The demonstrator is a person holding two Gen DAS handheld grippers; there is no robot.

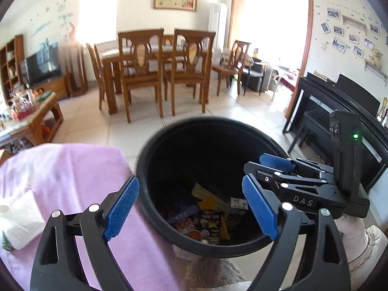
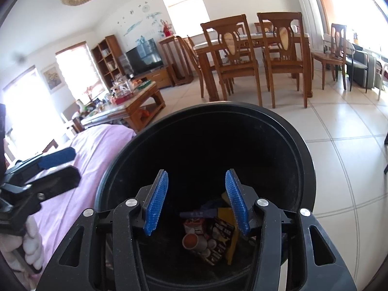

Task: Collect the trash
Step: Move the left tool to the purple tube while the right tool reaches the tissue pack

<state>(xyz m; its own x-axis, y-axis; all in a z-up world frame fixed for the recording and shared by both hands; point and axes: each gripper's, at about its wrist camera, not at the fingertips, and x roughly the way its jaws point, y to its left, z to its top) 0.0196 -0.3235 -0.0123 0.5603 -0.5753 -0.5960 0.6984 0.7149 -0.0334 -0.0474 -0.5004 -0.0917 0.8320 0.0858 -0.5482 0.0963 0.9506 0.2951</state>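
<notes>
A round black bin (image 1: 218, 121) stands beside a pink cloth-covered surface (image 1: 72, 169). Wrappers, small cartons and a cup, the trash (image 1: 208, 215), lie at its bottom. My left gripper (image 1: 190, 180) hangs open over the bin's near left rim, nothing between its blue pads. My right gripper (image 1: 257, 163), held by a gloved hand (image 1: 351, 232), reaches over the bin from the right. In the right wrist view the right gripper (image 2: 196, 173) stands open and empty above the bin (image 2: 218, 106) and its trash (image 2: 211, 232). The left gripper (image 2: 74, 163) shows at the left edge. A crumpled white tissue (image 1: 19, 220) lies on the cloth.
A wooden dining table with chairs (image 1: 145, 68) stands across the tiled floor (image 2: 339, 126). A cluttered wooden coffee table (image 1: 36, 116) is at the left, a black piano and bench (image 1: 327, 101) at the right. A TV on a low cabinet (image 2: 145, 55) is against the far wall.
</notes>
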